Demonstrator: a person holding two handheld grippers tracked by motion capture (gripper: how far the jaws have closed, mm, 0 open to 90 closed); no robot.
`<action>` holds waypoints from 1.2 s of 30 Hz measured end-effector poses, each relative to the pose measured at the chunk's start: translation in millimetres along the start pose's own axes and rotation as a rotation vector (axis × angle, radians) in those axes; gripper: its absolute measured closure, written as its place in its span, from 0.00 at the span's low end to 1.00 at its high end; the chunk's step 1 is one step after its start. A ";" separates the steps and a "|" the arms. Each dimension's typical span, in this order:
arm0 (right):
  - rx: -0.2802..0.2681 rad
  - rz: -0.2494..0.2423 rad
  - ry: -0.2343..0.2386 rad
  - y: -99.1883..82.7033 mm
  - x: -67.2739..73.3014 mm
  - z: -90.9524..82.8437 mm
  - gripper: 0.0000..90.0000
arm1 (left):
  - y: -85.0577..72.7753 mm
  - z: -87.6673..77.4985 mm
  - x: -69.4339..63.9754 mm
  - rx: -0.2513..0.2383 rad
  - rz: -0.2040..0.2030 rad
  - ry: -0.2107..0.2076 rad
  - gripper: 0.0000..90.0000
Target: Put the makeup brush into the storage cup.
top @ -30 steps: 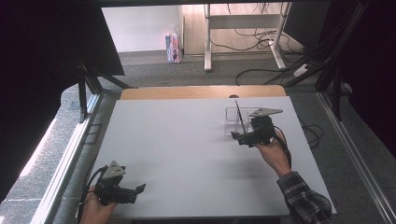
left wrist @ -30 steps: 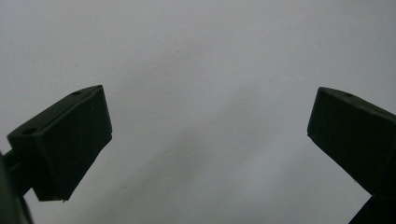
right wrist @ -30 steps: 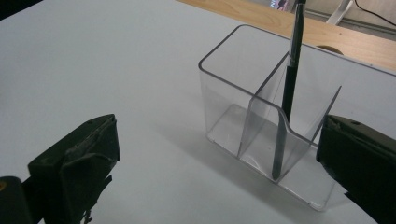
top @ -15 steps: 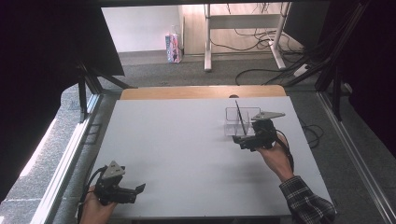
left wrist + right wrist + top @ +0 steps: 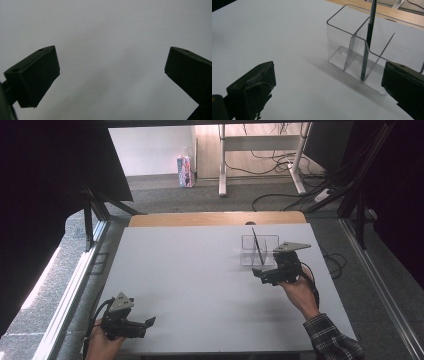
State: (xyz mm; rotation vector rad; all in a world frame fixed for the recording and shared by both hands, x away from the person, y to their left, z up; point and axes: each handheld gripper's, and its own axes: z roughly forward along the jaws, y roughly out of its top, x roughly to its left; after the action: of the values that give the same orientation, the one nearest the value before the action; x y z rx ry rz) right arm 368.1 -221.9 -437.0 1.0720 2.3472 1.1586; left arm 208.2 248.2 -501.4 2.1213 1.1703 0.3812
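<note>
1. I'm holding the right gripper just beside the clear holder, on its near side, jaws spread wide w/ nothing btwn them. The holder is sitting on the far right part of the white table, near the wooden strip at the back edge

2. The black pen is standing in the holder, leaning against a divider in one of its compartments. Risk: it's poking well above the rim, so if I'm swinging in too high I'm clipping the shaft and flicking it out

3. The holder looks light and see-through, so its walls are hard to read in the right gripper view. I'm prob misjudging the near wall, and a jaw bumping it is shoving the whole thing toward the back edge or tipping it

4. Closing on the pen at an angle is levering it against the divider, which could be dragging the holder up w/ it

5. The left gripper is resting at the near left corner, well apart from the holder, jaws wide in the left gripper view and empty. It's too far off to be steadying anything, so any slide is going unchecked

6. The cable on the right side is trailing near the table edge; a snag there could be jerking my aim
</note>
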 end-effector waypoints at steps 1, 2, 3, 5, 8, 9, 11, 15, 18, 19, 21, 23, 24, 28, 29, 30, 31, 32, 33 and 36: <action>0.000 -0.001 -0.003 -1.0 1.4 -2.0 0.00 | 0.0 0.0 -0.1 0.000 0.001 0.001 0.00; 0.000 -0.001 -0.003 -1.0 1.4 -2.0 0.00 | 0.0 0.0 -0.1 0.000 0.001 0.001 0.00; 0.001 -0.001 -0.005 -1.3 1.9 -2.7 0.00 | 0.0 0.1 -0.1 -0.001 0.001 0.000 0.00; 0.002 0.003 0.000 -2.5 3.2 -4.5 0.00 | 0.0 0.1 -0.2 -0.001 0.001 0.000 0.00; 0.005 -0.007 -0.006 -4.7 5.2 -7.1 0.00 | 0.0 0.1 -0.2 -0.001 0.002 0.000 0.00; 0.005 -0.007 -0.006 -6.1 6.4 -8.1 0.00 | 0.0 0.0 -0.2 -0.001 0.002 0.001 0.00; 0.006 -0.005 -0.003 -6.7 6.9 -8.6 0.00 | 0.1 -0.1 -0.2 0.000 0.002 0.001 0.00; 0.016 -0.012 0.001 -10.0 10.2 -10.2 0.00 | 0.1 -0.1 -0.4 0.000 0.003 0.001 0.00; 0.019 -0.021 0.002 -12.9 13.4 -11.2 0.00 | 0.0 0.0 -0.3 0.000 0.003 0.001 0.00; 0.020 -0.022 0.000 -13.5 14.1 -11.4 0.00 | 0.0 0.0 -0.4 0.000 0.003 0.001 0.00; 0.022 -0.025 0.000 -15.1 15.5 -12.0 0.00 | 0.1 -0.1 -0.4 0.000 0.004 0.001 0.00; 0.018 -0.028 0.003 -16.2 16.1 -12.7 0.00 | 0.0 -0.1 -0.4 0.000 0.004 0.001 0.00; 0.018 -0.023 0.007 -17.2 17.0 -13.5 0.00 | 0.0 -0.1 -0.4 0.000 0.004 0.001 0.00; 0.016 -0.027 0.010 -19.6 18.1 -14.7 0.00 | 0.1 0.0 -0.4 0.000 0.005 0.001 0.00; 0.015 -0.030 0.011 -20.3 18.1 -14.8 0.00 | 0.1 0.0 -0.4 0.001 0.005 0.001 0.00; 0.016 -0.028 0.013 -21.1 18.4 -15.2 0.00 | 0.1 0.0 -0.4 0.000 0.005 0.001 0.00; 0.016 -0.029 0.011 -22.0 18.7 -15.4 0.00 | 0.1 -0.1 -0.5 0.000 0.005 0.001 0.00; 0.015 -0.031 0.009 -22.8 18.9 -15.6 0.00 | 0.1 -0.2 -0.5 0.000 0.006 0.002 0.00; 0.016 -0.030 0.009 -23.7 19.3 -16.3 0.00 | 0.1 -0.2 -0.5 -0.001 0.006 0.002 0.00; 0.011 -0.022 0.016 -25.9 19.4 -17.7 0.00 | 0.1 -0.2 -0.4 0.001 0.010 0.002 0.00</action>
State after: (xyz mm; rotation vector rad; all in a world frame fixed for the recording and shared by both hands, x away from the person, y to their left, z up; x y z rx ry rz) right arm 332.5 -227.4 -445.2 1.0415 2.3744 1.1522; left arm 207.9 247.9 -501.1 2.1288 1.1614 0.3871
